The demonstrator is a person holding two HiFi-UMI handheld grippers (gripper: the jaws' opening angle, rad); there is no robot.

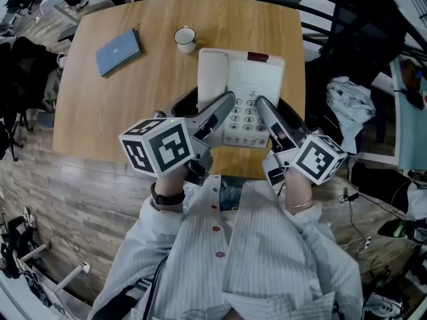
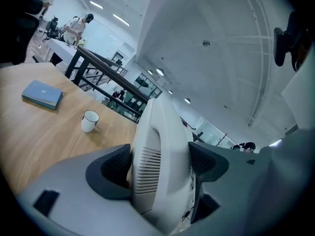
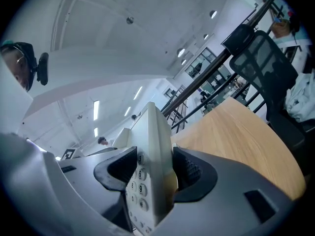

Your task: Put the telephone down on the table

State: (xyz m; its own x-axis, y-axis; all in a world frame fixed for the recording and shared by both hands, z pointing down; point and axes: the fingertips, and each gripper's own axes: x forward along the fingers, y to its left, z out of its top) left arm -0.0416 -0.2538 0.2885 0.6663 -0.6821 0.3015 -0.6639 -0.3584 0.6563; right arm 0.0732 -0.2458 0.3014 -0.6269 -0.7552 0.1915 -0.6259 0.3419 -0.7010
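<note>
A white desk telephone (image 1: 243, 95) with its handset on the left side and a keypad is held over the near part of the wooden table (image 1: 127, 105). My left gripper (image 1: 215, 122) is shut on its near left edge; in the left gripper view the handset end of the telephone (image 2: 160, 166) fills the gap between the pads. My right gripper (image 1: 270, 120) is shut on the near right edge, and in the right gripper view the keypad side of the telephone (image 3: 150, 166) sits clamped between the jaws. Whether the base touches the table is hidden.
A blue book (image 1: 118, 51) lies at the table's far left and a white mug (image 1: 185, 39) stands just beyond the telephone. Black chairs and a railing (image 1: 347, 39) lie past the table's right edge. People stand far off in the room.
</note>
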